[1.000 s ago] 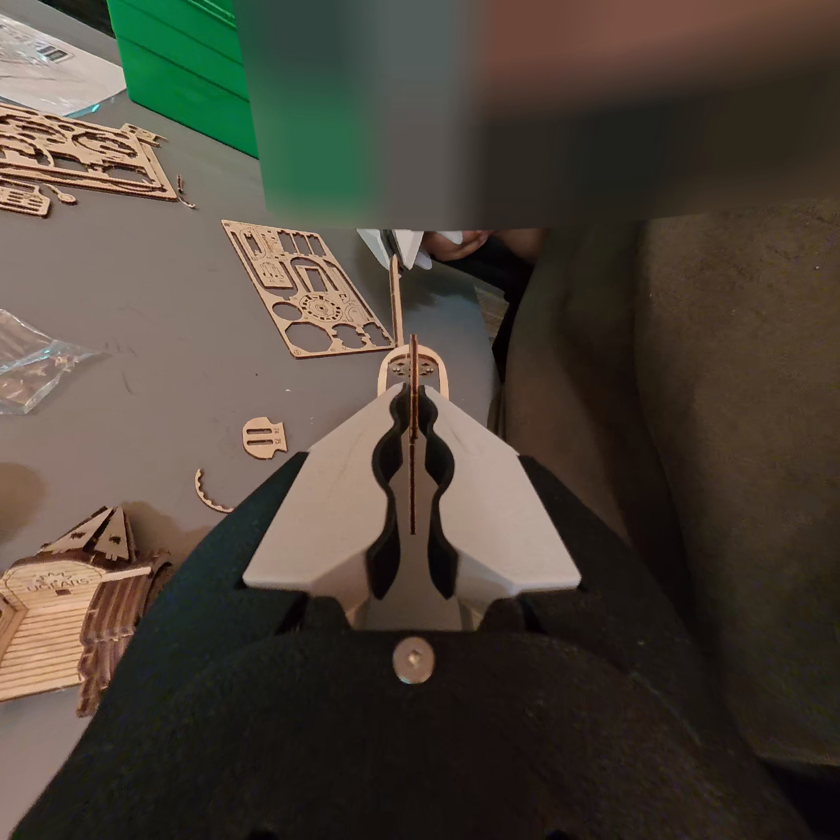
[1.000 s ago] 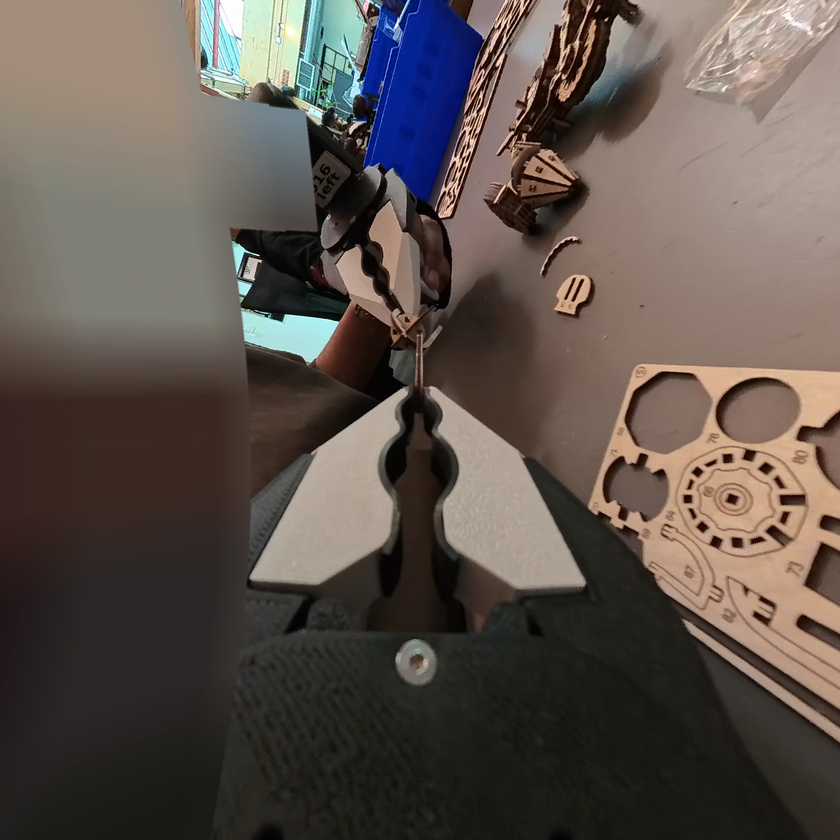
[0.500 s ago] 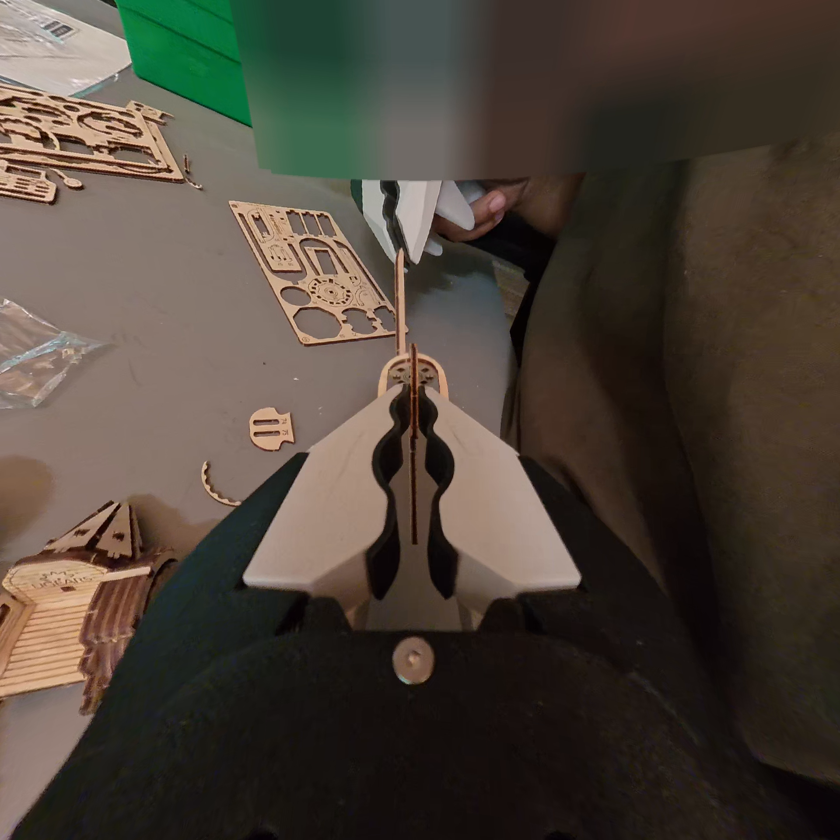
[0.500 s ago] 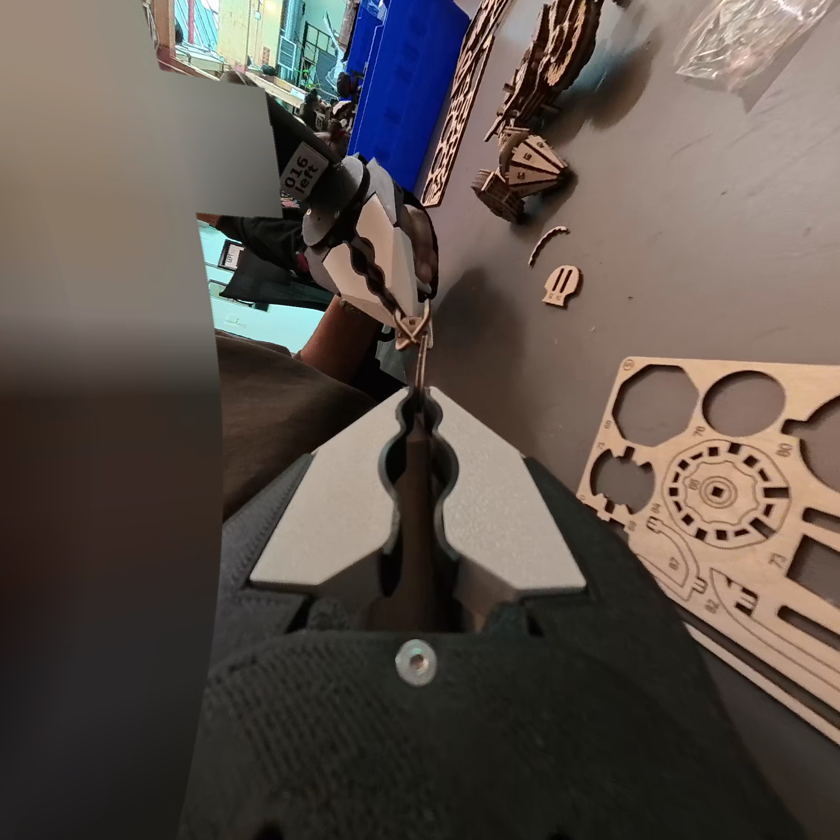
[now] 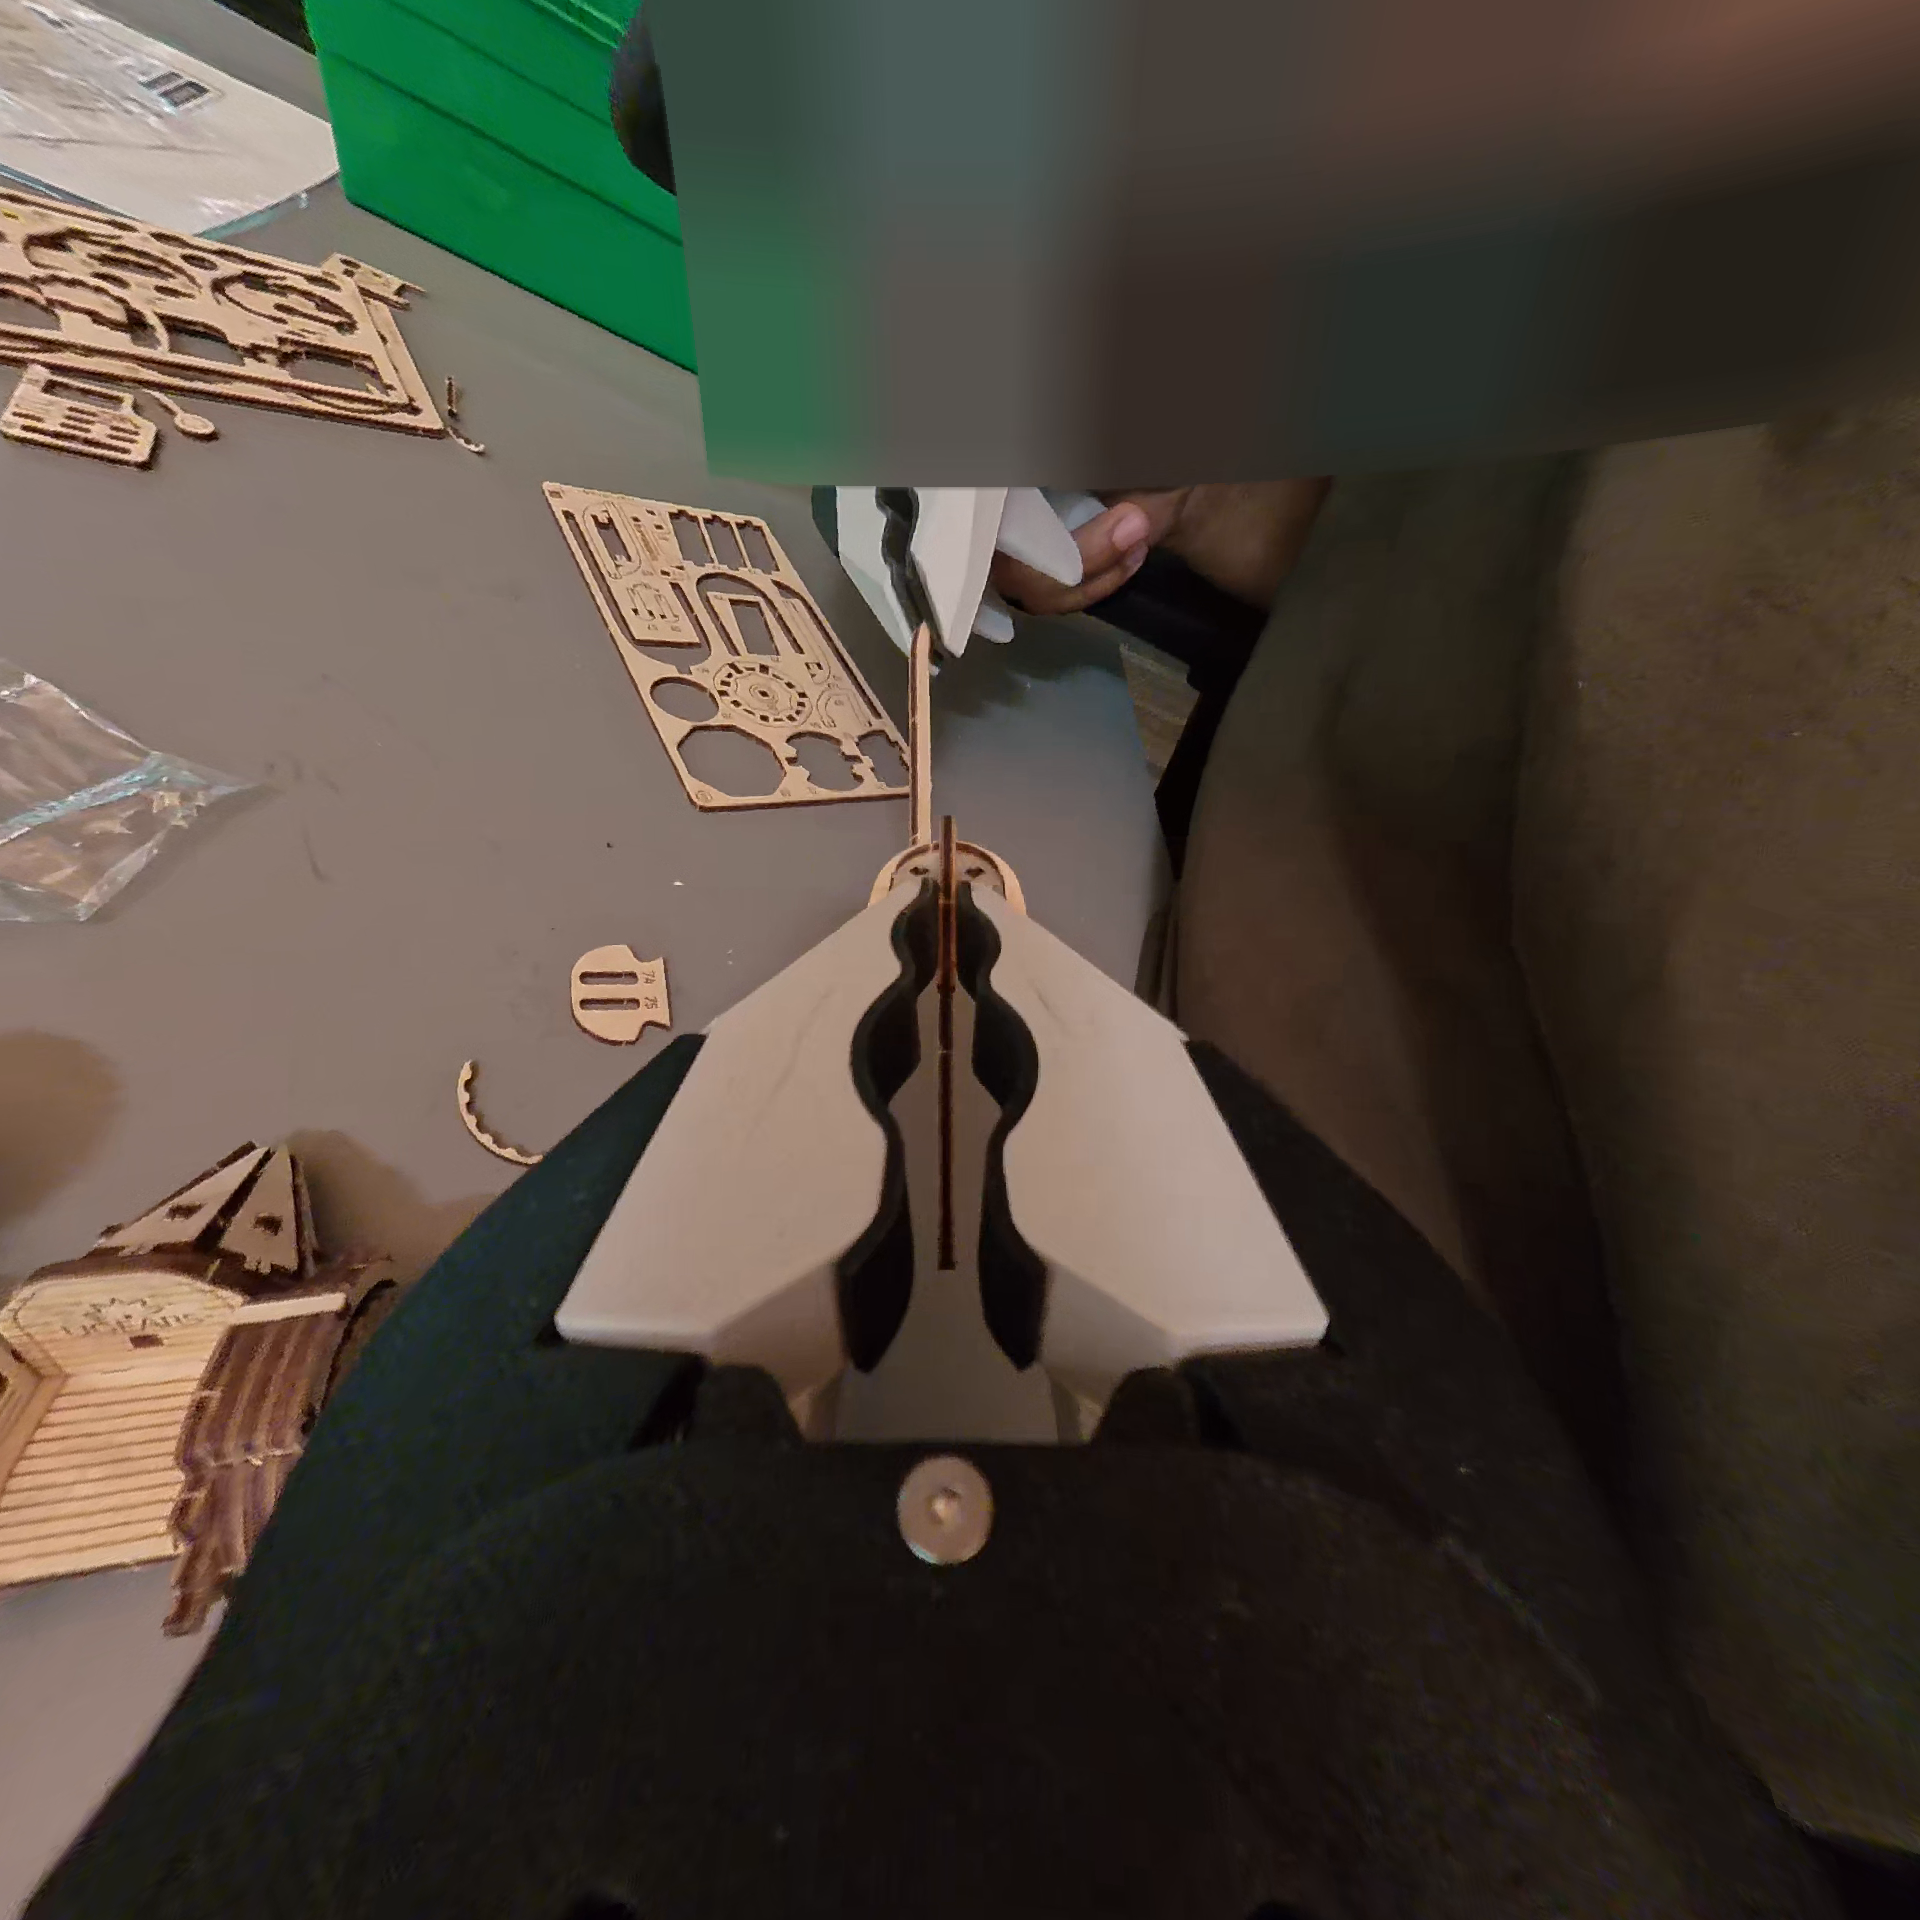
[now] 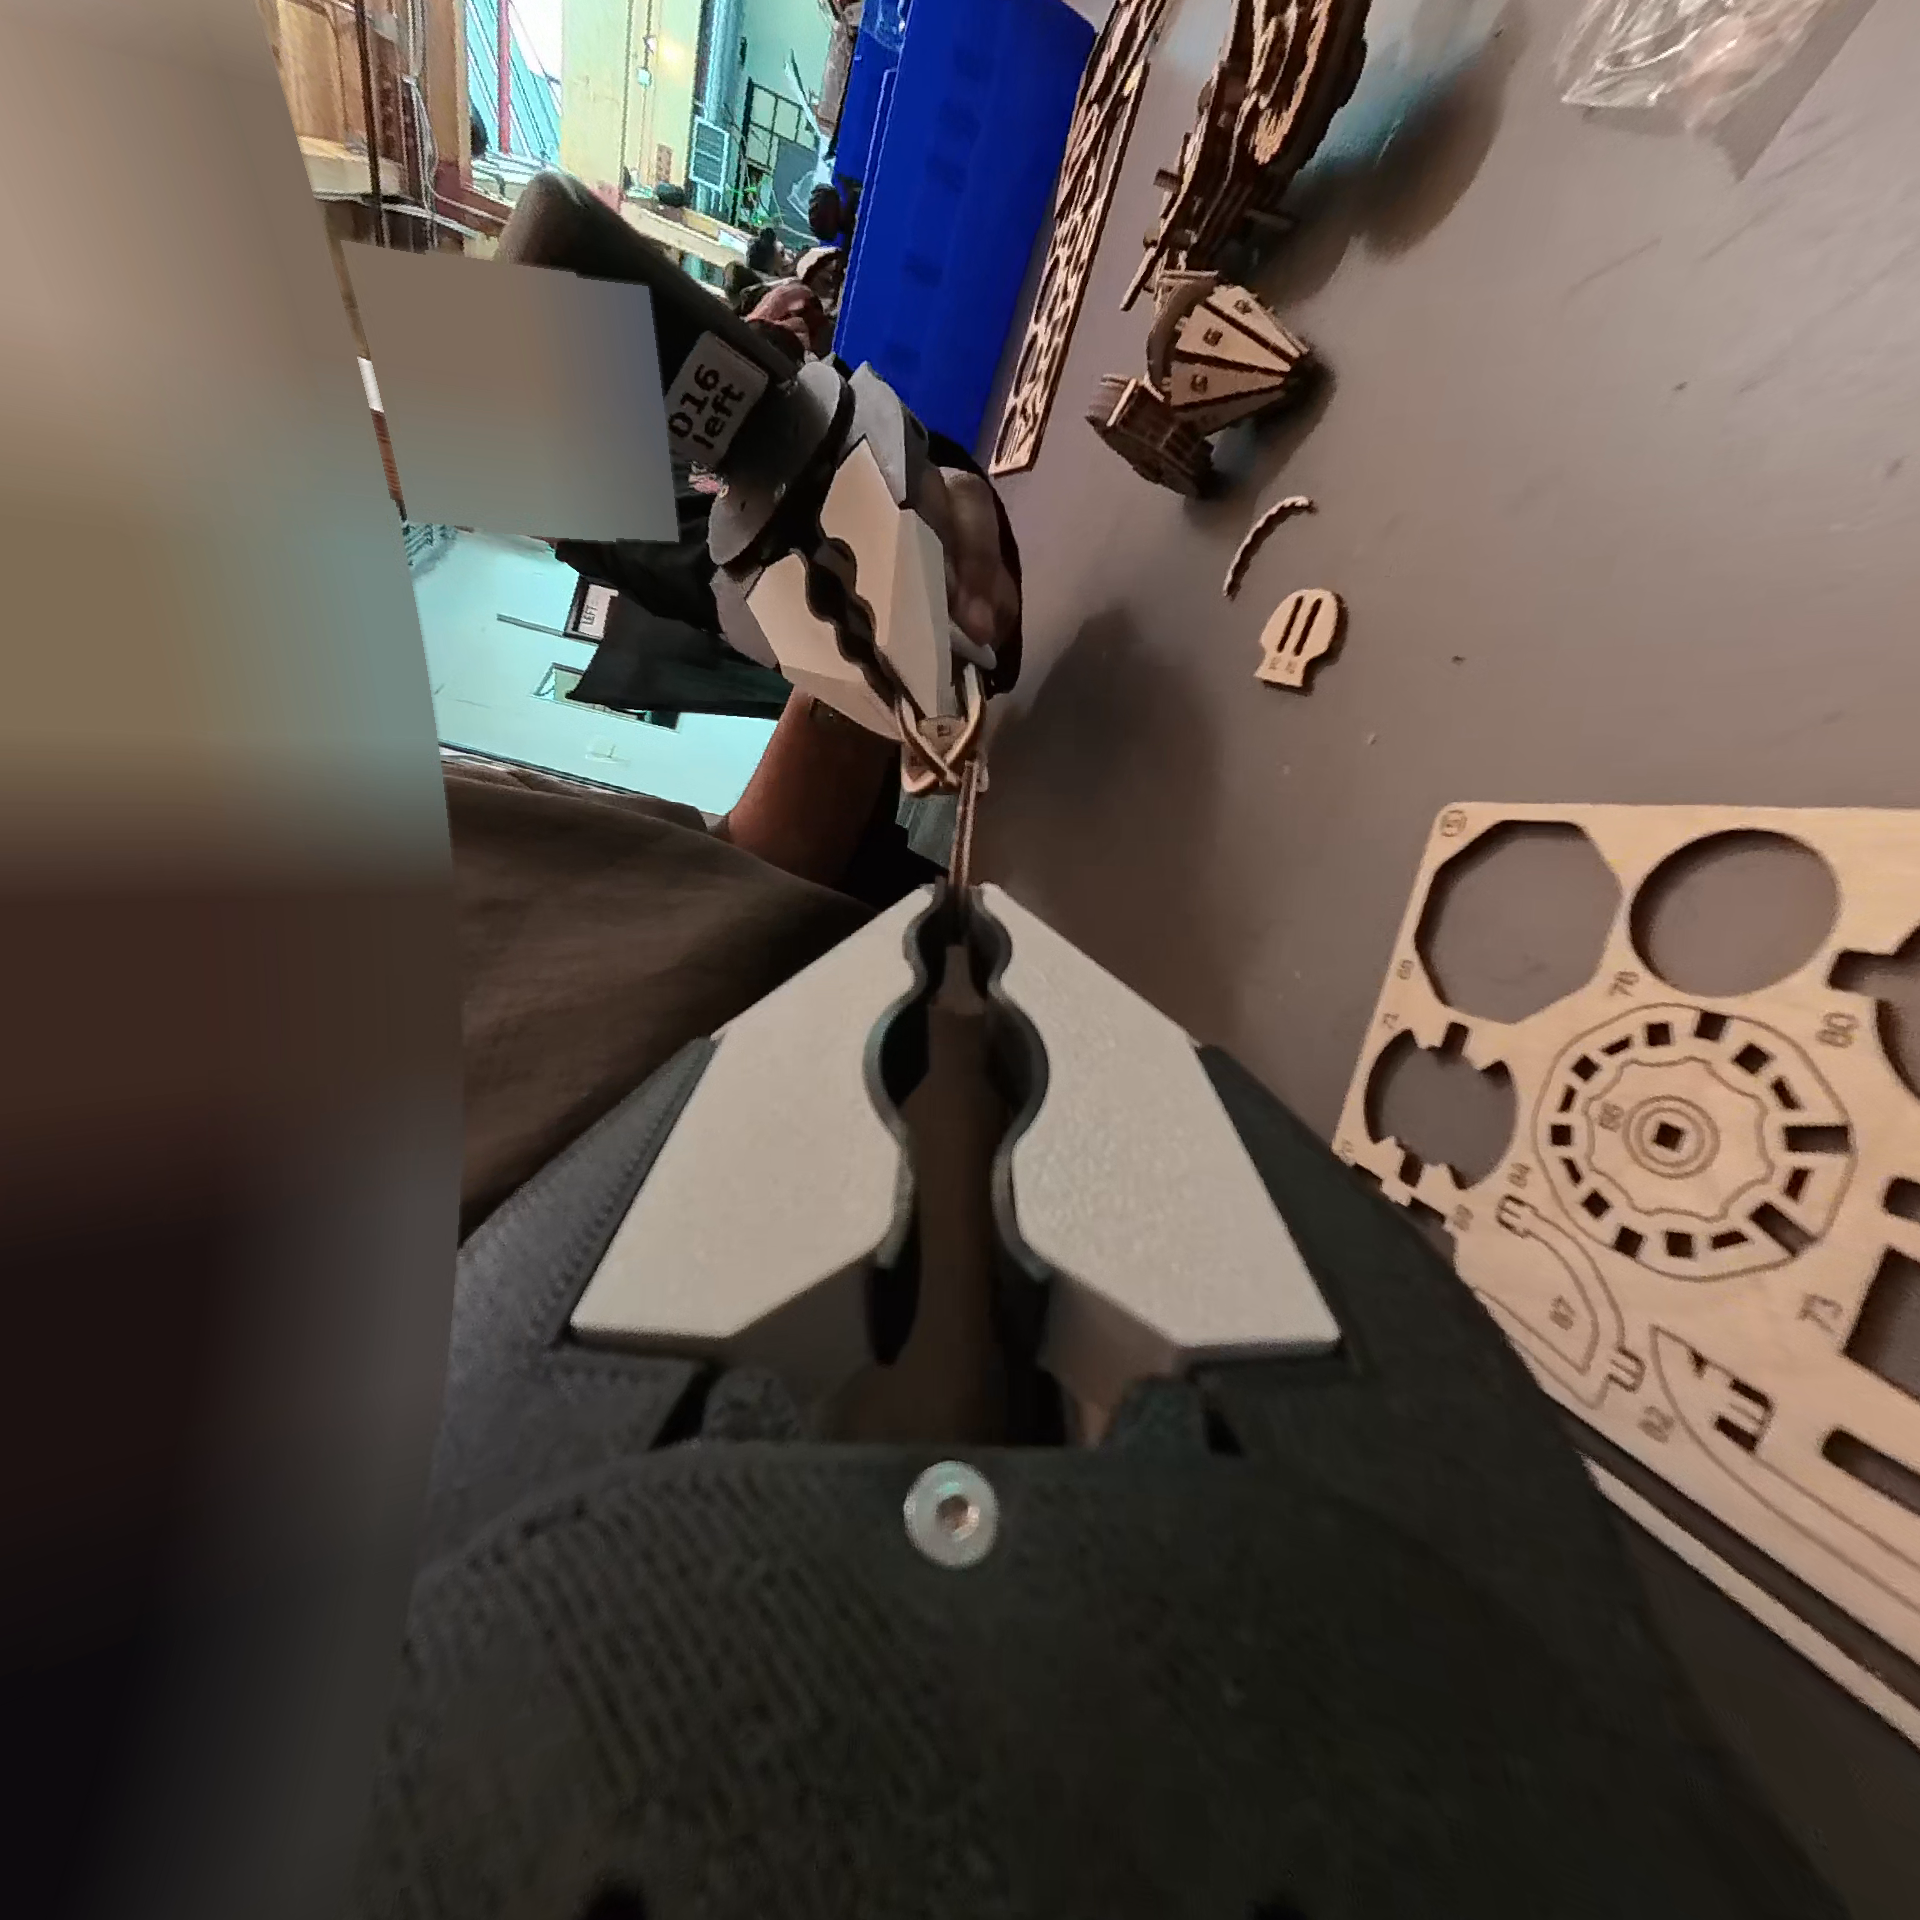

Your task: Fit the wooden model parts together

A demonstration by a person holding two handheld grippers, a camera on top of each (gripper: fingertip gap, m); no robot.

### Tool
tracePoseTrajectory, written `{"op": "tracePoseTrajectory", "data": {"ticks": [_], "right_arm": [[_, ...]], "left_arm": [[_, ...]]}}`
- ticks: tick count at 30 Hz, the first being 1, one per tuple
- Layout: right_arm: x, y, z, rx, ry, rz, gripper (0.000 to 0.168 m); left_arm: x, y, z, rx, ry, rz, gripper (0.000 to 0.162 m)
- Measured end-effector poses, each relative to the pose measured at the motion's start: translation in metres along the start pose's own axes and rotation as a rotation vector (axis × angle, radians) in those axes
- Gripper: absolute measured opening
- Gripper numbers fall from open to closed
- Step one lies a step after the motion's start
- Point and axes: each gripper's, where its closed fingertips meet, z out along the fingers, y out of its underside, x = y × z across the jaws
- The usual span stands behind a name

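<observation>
Both claws have drawn closer: the left claw (image 5: 943,894) pinches a rounded plywood piece (image 5: 914,871), the right claw (image 6: 958,902) a thin strip (image 6: 966,821), tips touching above the desk (image 5: 436,644) edge.

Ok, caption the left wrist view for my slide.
Left claw shut on a rounded wooden part, meeting the thin wooden strip held by the right claw.

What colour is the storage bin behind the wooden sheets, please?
Green storage bin, clearest in the left wrist view.

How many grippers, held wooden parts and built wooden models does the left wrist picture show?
Grippers: 2 (left gripper, right gripper)
Held wooden parts: 2 (rounded part, strip)
Built model: 1
Total: 5
</observation>
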Motion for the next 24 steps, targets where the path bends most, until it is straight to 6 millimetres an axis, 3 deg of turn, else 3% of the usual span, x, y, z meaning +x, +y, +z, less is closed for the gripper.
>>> {"op": "tracePoseTrajectory", "data": {"ticks": [2, 11, 16, 20, 24], "right_arm": [[0.0, -0.001, -0.001, 0.006, -0.006, 0.008, 0.001], [0.009, -0.001, -0.002, 0.004, 0.045, -0.004, 0.0], [0.01, -0.001, -0.004, 0.0, 0.082, -0.051, 0.0], [0.013, -0.01, -0.014, 0.048, 0.099, -0.052, 0.001], [0.017, -0.016, -0.022, 0.083, 0.112, -0.048, 0.001]], "left_arm": [[-0.001, -0.001, 0.001, 0.001, -0.001, -0.025, 0.002], [-0.008, 0.0, -0.003, -0.009, -0.085, -0.01, 0.049], [-0.013, 0.021, 0.007, -0.144, -0.146, 0.016, 0.054], [-0.018, 0.024, 0.019, -0.205, -0.237, 0.01, 0.057], [-0.042, 0.045, 0.015, -0.369, -0.495, -0.074, 0.056]]}}
